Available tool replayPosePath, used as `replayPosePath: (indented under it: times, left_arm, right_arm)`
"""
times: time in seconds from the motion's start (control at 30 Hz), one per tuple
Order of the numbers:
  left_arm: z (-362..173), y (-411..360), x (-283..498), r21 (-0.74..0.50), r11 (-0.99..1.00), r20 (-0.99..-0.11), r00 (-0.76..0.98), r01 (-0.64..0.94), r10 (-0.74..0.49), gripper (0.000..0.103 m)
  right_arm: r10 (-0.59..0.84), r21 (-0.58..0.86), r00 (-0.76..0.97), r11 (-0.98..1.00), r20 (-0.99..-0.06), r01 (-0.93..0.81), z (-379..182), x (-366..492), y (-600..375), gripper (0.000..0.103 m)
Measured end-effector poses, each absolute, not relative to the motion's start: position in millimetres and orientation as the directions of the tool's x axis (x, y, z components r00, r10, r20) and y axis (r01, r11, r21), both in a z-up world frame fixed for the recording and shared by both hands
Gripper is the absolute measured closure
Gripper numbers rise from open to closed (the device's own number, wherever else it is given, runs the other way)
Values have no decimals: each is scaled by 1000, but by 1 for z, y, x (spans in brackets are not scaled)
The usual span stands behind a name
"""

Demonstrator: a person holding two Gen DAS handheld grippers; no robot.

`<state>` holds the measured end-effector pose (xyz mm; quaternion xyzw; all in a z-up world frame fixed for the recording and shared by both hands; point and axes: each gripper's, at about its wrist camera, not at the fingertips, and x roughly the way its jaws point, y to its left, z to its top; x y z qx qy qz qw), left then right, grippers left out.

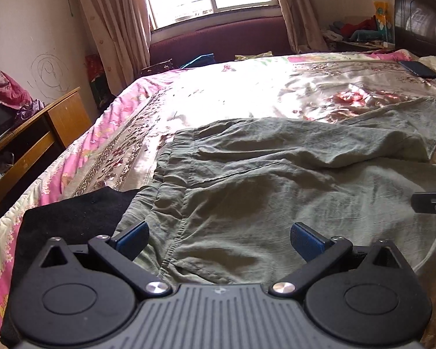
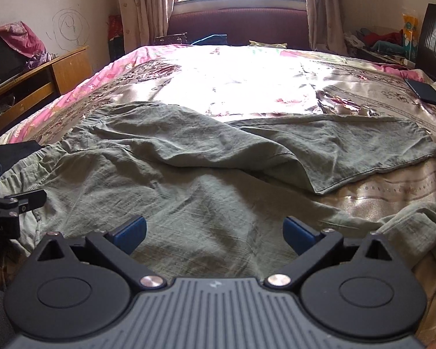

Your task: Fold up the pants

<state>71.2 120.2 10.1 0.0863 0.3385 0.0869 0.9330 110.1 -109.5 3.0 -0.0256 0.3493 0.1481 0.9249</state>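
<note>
Hovering low with jaws spread wide and empty: left gripper (image 1: pixel 219 240) over the waistband end of the green pants (image 1: pixel 276 174), right gripper (image 2: pixel 215 234) over the near leg. Lying crumpled across the bed (image 1: pixel 218 87), long axis running left to right, waistband nearest the left gripper, far hem toward the right; near hem probably bunching by the right gripper.
</note>
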Motion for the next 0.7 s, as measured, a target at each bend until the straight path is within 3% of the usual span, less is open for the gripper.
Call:
replayPosePath:
  times: [0.1,0.17,0.27,0.4,0.53,0.7]
  left_arm:
    - [-10,137,76,214,972,-707,672,-94,221,0]
    - [-16,136,68,218,974,-716,669,-57,200,0]
    - [-17,112,53,280,960,-700,691,32,181,0]
    - [-3,72,52,257,955,-672,738,149,65,0]
    - [7,19,69,135,943,-658,739,304,-144,0]
    - [2,-50,86,98,884,-645,705,457,-294,0]
  right_arm:
    - [208,65,628,968,-749,-243,-17,115,-117,8]
    - [194,80,575,973,-795,-217,-30,105,-132,9]
    - [146,16,593,975,-792,-220,-27,82,-146,9]
    - [95,63,602,995,-792,-74,-9,74,-194,9]
    - [20,132,632,983,-775,131,1,79,-257,9]
    - [-39,272,640,884,-767,381,-1,81,-346,9]
